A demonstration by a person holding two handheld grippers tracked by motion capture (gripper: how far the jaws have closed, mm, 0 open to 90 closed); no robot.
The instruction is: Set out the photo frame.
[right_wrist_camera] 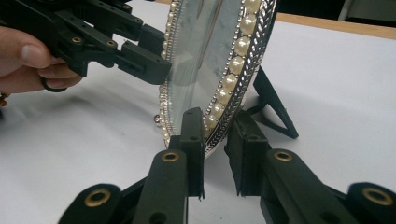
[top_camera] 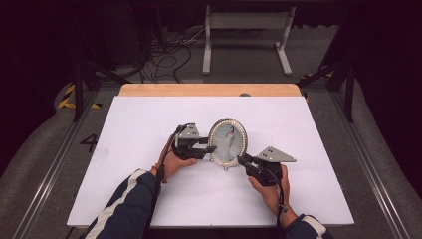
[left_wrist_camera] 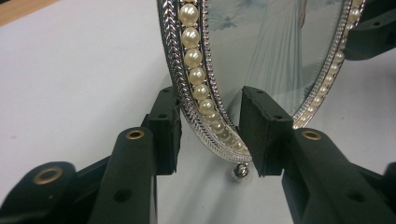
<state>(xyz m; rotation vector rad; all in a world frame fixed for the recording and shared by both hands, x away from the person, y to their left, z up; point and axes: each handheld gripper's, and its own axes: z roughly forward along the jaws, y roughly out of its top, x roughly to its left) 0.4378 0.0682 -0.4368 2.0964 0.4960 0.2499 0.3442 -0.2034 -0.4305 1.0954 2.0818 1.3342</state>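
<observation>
Frame [top_camera: 228,142] standing upright between both tongs, right gripper [right_wrist_camera: 218,154] clamped on its lower rim, left gripper [left_wrist_camera: 209,135] straddling the opposite edge, pads not yet pinching, so lifting's left.

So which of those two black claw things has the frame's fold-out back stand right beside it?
The right gripper, clamped on the picture frame: the black stand props just behind its jaws. The left gripper sits at the opposite edge.

Lab/test rig; white table [top_camera: 149,199] in alu frame [top_camera: 370,179]; loose cables [top_camera: 164,59] on carpet; dark surrounds.
</observation>
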